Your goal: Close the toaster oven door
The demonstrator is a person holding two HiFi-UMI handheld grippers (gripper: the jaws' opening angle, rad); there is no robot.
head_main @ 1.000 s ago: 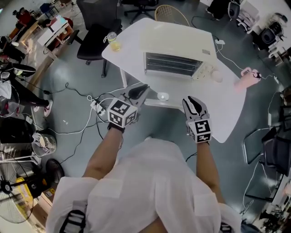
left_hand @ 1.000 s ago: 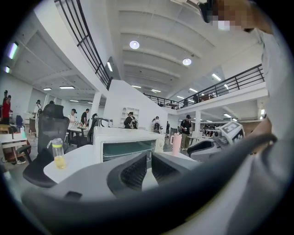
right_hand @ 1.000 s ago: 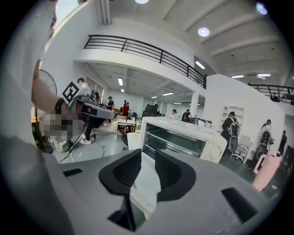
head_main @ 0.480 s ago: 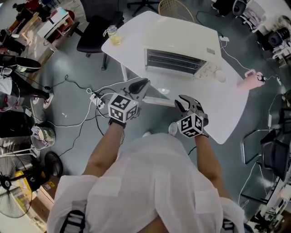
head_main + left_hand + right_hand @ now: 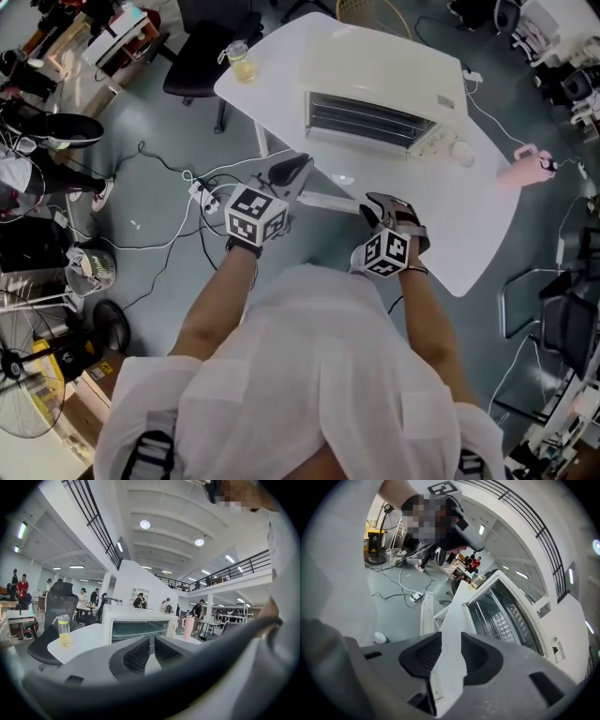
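Note:
The white toaster oven [image 5: 375,117] stands on the white table [image 5: 469,234] with its racks exposed and its door down. The door's front bar [image 5: 323,200] juts past the table edge toward me. My right gripper [image 5: 377,204] is at the bar's right end. In the right gripper view its jaws [image 5: 451,656] are opening, with the door's white edge [image 5: 452,620] running between them up to the oven [image 5: 501,616]. My left gripper [image 5: 292,171] hovers by the bar's left end, holding nothing. In the left gripper view only a thin slit shows between its pads [image 5: 136,656], with the oven [image 5: 136,625] ahead.
A bottle of yellow liquid [image 5: 241,64] stands on the table's far left corner. A pink object [image 5: 525,164] lies at the table's right edge. A black chair [image 5: 202,66] is behind the table, and cables with a power strip [image 5: 202,192] lie on the floor to the left.
My right gripper has moved left and forward to the door's front bar, and its marker cube has rolled over. The left gripper has barely moved.

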